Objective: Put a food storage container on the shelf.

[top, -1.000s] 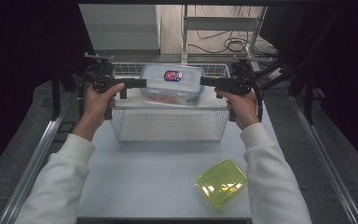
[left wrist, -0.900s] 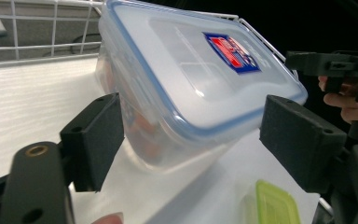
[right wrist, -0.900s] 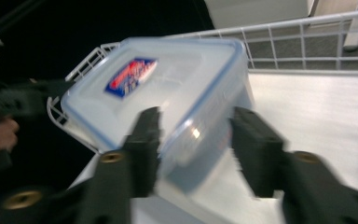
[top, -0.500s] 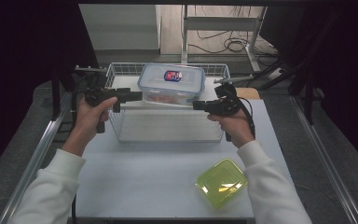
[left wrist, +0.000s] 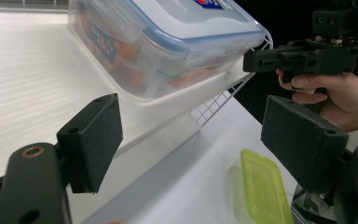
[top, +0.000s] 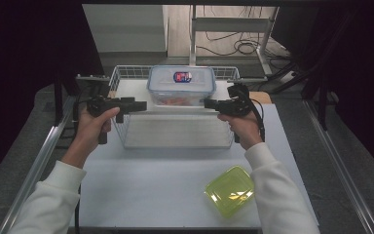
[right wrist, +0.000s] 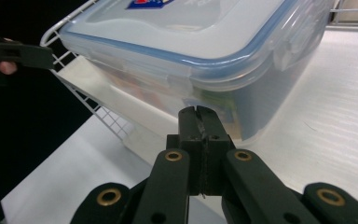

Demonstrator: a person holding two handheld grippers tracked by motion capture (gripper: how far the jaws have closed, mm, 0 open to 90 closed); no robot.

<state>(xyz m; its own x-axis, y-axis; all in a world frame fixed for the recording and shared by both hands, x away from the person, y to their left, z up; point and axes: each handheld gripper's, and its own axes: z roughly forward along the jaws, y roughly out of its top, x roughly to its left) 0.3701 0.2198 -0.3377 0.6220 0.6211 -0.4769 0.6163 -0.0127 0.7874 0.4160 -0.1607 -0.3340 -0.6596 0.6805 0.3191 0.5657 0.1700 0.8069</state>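
A clear food container (top: 181, 85) with a blue-rimmed lid and a red-and-blue label stands at the back of a wire basket (top: 175, 132). Orange and other food shows through its wall (left wrist: 135, 70). My left gripper (top: 139, 105) hovers over the basket's left side, open, with its pads (left wrist: 93, 137) wide apart and nothing between them. My right gripper (top: 208, 104) points in from the right, shut and empty, its tip (right wrist: 198, 119) just short of the container's near corner (right wrist: 214, 88). Neither touches the container.
The basket has a white liner (right wrist: 335, 107) on its floor. A green-lidded container (top: 231, 190) lies on the white table near the front right, also seen as a green lid (left wrist: 263, 191). A metal rail (top: 34, 170) runs along the table's left edge.
Both grippers have drawn back from the container's sides toward the person and a little lower. The right jaws have closed. The container stays in the basket.
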